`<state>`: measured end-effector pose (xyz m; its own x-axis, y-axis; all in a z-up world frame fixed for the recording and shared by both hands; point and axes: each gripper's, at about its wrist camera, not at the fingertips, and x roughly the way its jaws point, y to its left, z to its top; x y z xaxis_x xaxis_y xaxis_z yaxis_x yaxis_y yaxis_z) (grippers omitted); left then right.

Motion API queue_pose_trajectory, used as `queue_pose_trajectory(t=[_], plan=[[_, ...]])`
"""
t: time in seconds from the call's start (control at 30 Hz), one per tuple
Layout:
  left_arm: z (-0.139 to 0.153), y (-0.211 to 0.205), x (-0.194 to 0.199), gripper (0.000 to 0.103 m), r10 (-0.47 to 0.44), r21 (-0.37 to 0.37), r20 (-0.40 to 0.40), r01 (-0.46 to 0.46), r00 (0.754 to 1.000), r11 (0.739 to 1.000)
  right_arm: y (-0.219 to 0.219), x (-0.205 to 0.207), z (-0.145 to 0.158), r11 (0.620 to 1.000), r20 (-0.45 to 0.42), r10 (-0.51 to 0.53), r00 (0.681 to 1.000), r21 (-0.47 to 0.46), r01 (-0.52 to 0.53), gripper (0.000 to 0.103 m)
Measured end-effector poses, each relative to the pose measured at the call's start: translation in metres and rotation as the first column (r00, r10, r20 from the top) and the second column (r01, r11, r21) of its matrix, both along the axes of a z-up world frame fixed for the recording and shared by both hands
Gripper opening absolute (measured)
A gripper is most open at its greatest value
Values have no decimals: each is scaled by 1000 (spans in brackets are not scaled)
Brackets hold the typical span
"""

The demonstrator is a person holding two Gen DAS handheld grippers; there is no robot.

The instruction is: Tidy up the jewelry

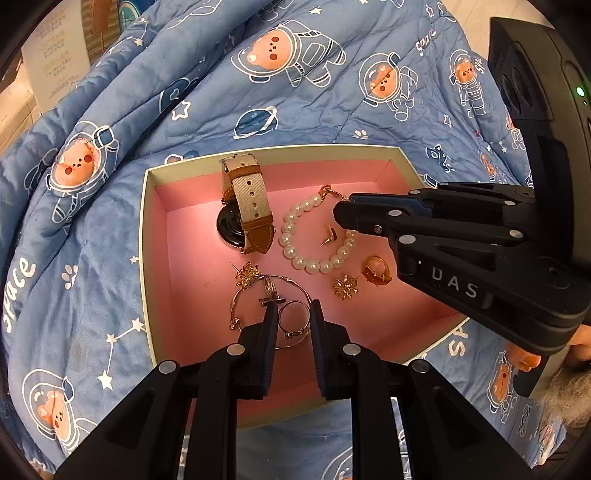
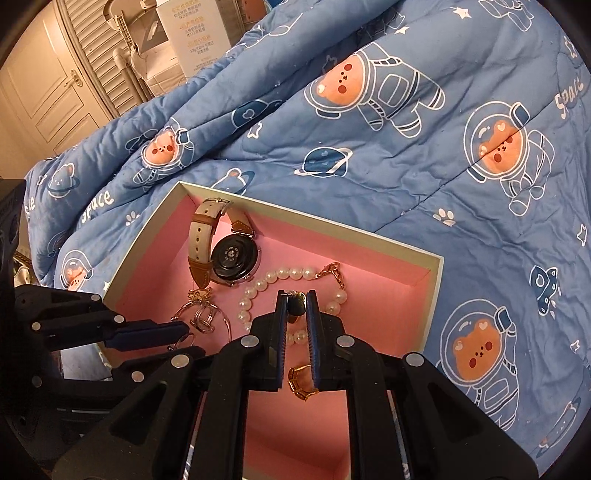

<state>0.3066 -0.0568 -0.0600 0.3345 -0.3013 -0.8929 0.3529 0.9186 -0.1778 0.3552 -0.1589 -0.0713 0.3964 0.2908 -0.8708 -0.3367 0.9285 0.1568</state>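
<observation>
A cream box (image 1: 144, 258) with a pink floor holds a tan-strapped watch (image 1: 247, 199), a pearl bracelet (image 1: 314, 266), gold star earrings (image 1: 345, 288), a pink-stone ring (image 1: 376, 271) and silver rings on a thin bangle (image 1: 236, 306). My left gripper (image 1: 293, 306) is shut low over the box's near side. Its left fingertip is against an upright silver ring (image 1: 271, 290), and nothing sits between the pads. My right gripper (image 2: 297, 306) is shut on a small gold stud earring (image 2: 297, 303) just above the pearl bracelet (image 2: 280, 274).
The box (image 2: 147, 236) rests on a rumpled blue quilt (image 1: 295, 92) printed with astronaut bears. A gold chain ring (image 2: 301, 384) lies under the right fingers. A cardboard carton (image 2: 192, 29) and cabinet doors stand beyond the quilt's far left edge.
</observation>
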Motion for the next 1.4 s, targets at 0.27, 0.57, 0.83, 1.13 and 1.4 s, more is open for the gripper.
queue_pose_trajectory(t=[0.27,0.57,0.83,1.13,1.4], plan=[[-2,-1,0,17,-1,10,13,1,1000,1000,3,10,-11,1000,-13,-13,1000,-23,12,11],[5,0,-6,27,3,6,50,-3,999,1000,7,10,-14,999,-2,-11,1000,-32,11,11],[12,2,-18,38,-3,3,89,2,996,1000,6,8,-11,1000,4,-14,1000,-27,14,13],[25,11,-39,54,3,8,160,-4,987,1000,6,-6,7,1000,33,-5,999,16,5,32],[45,41,-81,89,107,-7,327,-111,939,994,-12,-44,41,993,161,-103,982,68,93,61]])
